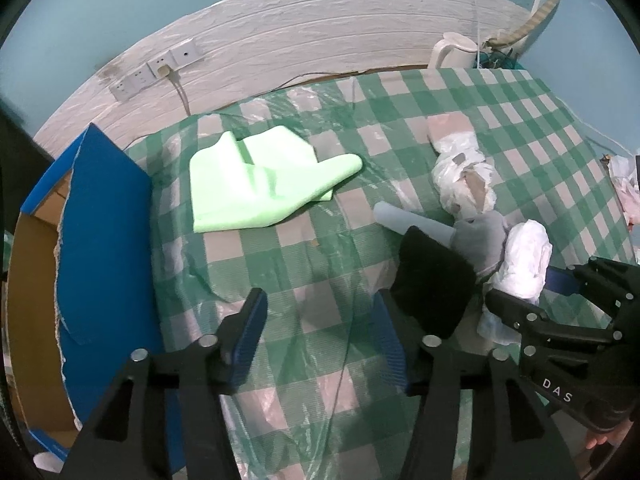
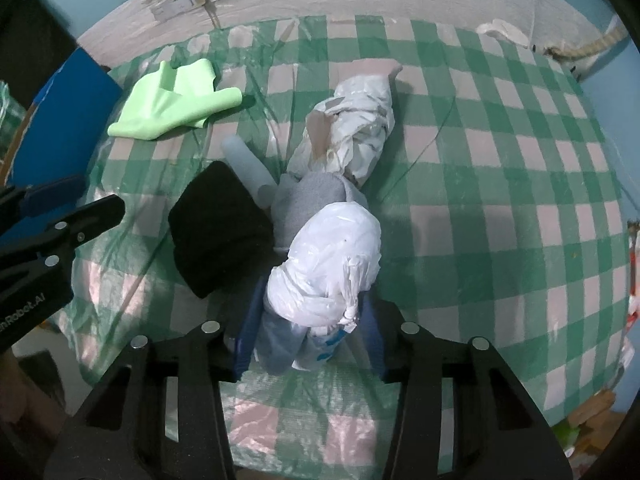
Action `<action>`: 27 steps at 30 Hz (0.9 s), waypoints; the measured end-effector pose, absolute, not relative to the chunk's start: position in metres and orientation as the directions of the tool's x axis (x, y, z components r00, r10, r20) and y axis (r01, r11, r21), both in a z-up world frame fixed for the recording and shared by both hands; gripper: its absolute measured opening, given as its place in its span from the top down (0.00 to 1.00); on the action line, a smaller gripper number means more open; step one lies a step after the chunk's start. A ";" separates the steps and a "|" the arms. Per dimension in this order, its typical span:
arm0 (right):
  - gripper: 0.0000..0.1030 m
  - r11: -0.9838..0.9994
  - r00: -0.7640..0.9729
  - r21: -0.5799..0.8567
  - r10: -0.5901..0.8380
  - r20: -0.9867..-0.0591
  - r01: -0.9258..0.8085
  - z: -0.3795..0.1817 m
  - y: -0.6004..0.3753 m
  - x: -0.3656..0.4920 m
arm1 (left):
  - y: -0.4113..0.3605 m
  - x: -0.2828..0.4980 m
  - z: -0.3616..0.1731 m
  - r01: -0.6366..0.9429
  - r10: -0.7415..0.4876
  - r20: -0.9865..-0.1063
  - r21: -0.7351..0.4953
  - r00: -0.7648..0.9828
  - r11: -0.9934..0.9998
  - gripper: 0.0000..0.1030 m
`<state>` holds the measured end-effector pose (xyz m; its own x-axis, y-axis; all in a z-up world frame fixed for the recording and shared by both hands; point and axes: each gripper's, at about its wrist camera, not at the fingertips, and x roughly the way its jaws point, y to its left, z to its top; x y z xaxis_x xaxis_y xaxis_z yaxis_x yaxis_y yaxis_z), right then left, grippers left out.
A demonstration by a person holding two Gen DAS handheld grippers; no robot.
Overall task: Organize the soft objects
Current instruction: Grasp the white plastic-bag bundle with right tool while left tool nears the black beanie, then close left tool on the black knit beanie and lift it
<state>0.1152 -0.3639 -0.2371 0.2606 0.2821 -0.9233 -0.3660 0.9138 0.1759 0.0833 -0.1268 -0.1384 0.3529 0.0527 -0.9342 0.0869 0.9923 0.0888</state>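
Five soft items remain loose on the tabletop (image 2: 500, 168); box (image 1: 36, 280) looks empty. Right gripper (image 2: 310, 334) pinches the white bundle (image 2: 332, 256); left gripper (image 1: 320, 344) gapes empty beside the black cloth (image 1: 432, 276).

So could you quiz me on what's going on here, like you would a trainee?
1. True or false: the green cloth lies inside the blue box.
2. What sits between the jaws of the right gripper? A) a spoon B) a white plastic bundle C) a teddy bear
3. Which gripper has nothing between its jaws?

Key:
1. False: it lies on the checked tablecloth, beside the box.
2. B.
3. The left gripper; its jaws stand open over bare tablecloth.
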 end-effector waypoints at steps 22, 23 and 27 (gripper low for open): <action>0.60 0.940 0.345 0.129 0.241 -0.907 -0.315 -0.225 -0.405 0.138 | -0.159 0.095 -0.155 0.139 -0.066 -0.951 -0.024 0.302 0.990 0.27; 0.60 0.940 0.343 0.133 0.243 -0.907 -0.314 -0.225 -0.406 0.139 | -0.160 0.095 -0.155 0.138 -0.072 -0.950 -0.031 0.304 0.990 0.26; 0.60 0.939 0.332 0.142 0.248 -0.910 -0.312 -0.229 -0.408 0.140 | -0.170 0.097 -0.160 0.159 -0.052 -0.952 -0.004 0.301 0.987 0.26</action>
<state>0.1401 -0.4079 -0.2290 0.3321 0.2477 -0.9102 -0.3122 0.9394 0.1417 0.0971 -0.1701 -0.1601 0.3009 -0.0521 -0.9522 0.1588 0.9873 -0.0038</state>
